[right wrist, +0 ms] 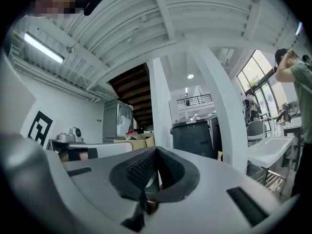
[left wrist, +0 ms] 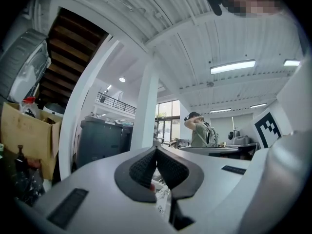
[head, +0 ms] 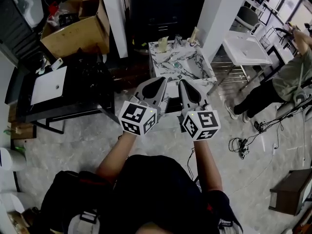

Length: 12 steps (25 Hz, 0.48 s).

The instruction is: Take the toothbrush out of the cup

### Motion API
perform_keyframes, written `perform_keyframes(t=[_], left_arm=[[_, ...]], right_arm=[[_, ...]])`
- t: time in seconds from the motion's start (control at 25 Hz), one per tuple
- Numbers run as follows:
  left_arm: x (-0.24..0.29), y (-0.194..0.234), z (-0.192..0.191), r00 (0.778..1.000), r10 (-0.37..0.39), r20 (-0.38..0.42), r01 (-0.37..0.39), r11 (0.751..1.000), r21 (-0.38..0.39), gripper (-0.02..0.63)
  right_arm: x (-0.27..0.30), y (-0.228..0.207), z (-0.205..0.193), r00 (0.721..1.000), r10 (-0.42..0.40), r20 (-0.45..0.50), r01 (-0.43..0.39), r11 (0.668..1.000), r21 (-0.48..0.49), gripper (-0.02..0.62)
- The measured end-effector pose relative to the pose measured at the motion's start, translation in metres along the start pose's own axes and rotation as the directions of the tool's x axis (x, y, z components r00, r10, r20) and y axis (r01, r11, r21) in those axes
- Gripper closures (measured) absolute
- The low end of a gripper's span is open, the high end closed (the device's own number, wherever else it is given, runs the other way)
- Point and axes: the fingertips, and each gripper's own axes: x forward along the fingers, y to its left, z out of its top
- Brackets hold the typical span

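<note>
No words, numbers or brand names that I can read in any view. The only printed marks are black-and-white square code patterns on the cube of the left tongs point(head: 163, 80) and the cube of the right tongs point(head: 181, 82); these are patterns, not text. The cardboard box point(head: 78, 26) beyond the counter point(head: 161, 65) shows no print I can make out.

Cardboard box point(head: 73, 30), marble counter point(head: 181, 71), white basin point(head: 232, 52)
</note>
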Motion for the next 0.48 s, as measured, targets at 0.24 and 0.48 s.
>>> perform_keyframes(t=[0.24,0.48], left_arm=[[0.006,-0.003,-0.005,1.000,0.013,-0.002,-0.013,1.000,-0.009,0.598],[0.020,0.000,-0.006,1.000,0.011,-0.008,-0.011,1.000,-0.004,0.598]], right_arm=[[-0.001,-0.009,-0.004,1.000,0.007,-0.008,-0.007,1.000,0.003,0.561],[0.010,-0.019,-0.003,1.000,0.016,-0.003,-0.016,1.000,0.008,0.561]])
